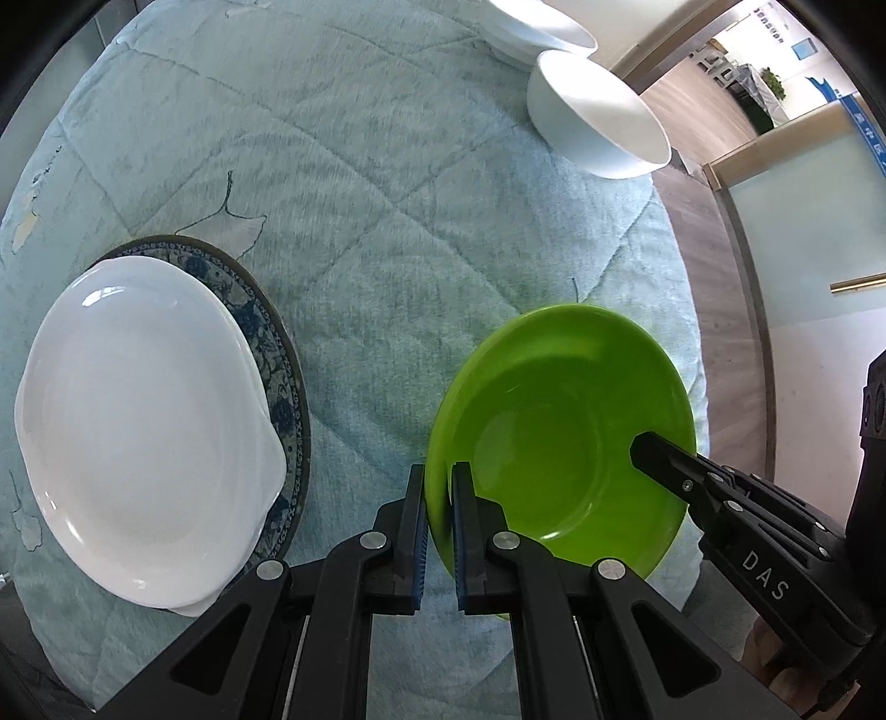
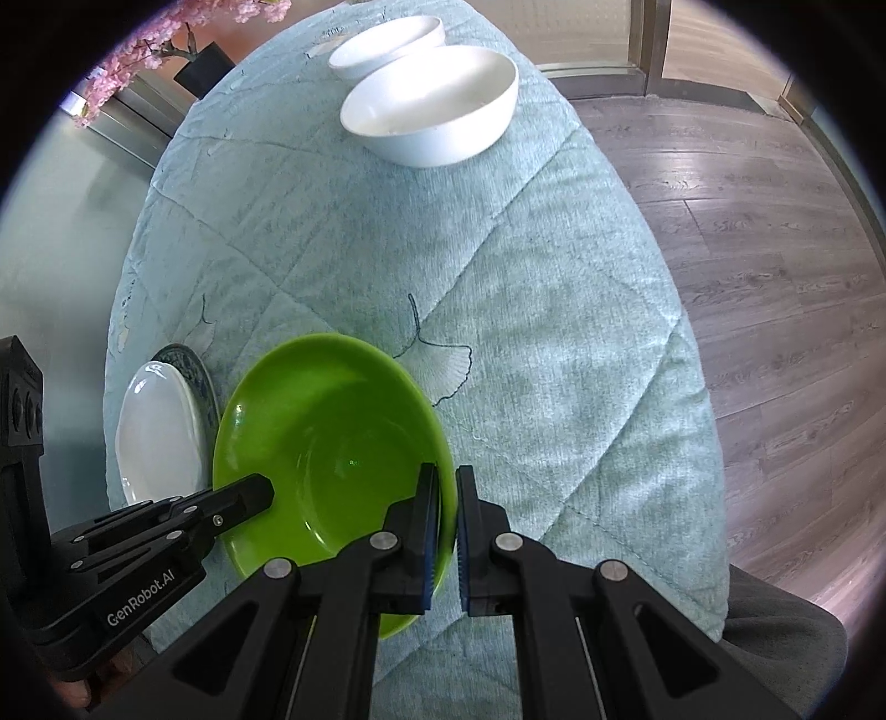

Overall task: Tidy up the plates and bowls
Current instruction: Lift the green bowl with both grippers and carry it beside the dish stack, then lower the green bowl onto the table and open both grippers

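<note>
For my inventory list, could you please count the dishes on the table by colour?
White, shallow glossy plate, two round bowls: 3
Green, round glossy plate: 1
Blue-patterned, round plate under the white one: 1
Total: 5

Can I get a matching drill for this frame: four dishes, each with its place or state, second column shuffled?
Things:
1. green plate
2. white plate
3. blue patterned plate
4. white bowls

Places or states:
A. at the table's far end
B. bottom of the stack
C. gripped at opposite rims by the left gripper and right gripper
D. stacked on a patterned plate

Pairs: 1-C, 2-D, 3-B, 4-A
</note>
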`<act>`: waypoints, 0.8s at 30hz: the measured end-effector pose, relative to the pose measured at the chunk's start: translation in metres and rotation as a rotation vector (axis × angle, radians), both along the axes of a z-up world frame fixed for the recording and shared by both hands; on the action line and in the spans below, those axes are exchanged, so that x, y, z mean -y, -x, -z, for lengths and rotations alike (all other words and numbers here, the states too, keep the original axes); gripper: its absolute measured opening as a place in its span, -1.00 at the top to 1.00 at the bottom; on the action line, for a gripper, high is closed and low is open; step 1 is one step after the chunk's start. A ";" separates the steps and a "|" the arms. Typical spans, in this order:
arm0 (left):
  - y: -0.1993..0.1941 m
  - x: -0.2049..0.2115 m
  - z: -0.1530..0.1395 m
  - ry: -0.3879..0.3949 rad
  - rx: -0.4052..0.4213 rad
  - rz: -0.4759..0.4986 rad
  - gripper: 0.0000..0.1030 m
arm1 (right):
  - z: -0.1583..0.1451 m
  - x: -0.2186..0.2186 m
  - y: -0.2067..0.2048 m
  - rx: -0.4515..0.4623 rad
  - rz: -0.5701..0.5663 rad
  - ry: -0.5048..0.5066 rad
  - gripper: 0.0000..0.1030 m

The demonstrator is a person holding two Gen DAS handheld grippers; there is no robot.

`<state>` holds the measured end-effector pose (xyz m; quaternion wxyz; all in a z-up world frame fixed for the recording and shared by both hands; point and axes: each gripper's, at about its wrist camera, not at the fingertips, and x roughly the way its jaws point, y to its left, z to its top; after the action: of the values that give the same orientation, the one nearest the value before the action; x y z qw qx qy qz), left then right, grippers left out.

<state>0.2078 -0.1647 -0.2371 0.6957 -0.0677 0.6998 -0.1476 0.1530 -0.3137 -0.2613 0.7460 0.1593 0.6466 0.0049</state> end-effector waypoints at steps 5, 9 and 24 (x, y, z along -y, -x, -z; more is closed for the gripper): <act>0.001 0.004 -0.008 -0.002 0.034 0.026 0.91 | 0.001 -0.001 -0.001 0.001 -0.008 0.028 0.83; 0.003 -0.002 -0.033 -0.005 0.077 0.014 0.56 | -0.016 0.001 0.003 0.044 -0.009 0.039 0.41; 0.042 -0.093 -0.167 -0.002 0.401 -0.026 0.99 | -0.108 0.017 0.044 0.243 0.009 0.083 0.89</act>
<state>0.1654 -0.0716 -0.0705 0.8229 -0.0452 0.5465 -0.1485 0.1089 -0.3307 -0.1530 0.8247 0.1294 0.5505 -0.0060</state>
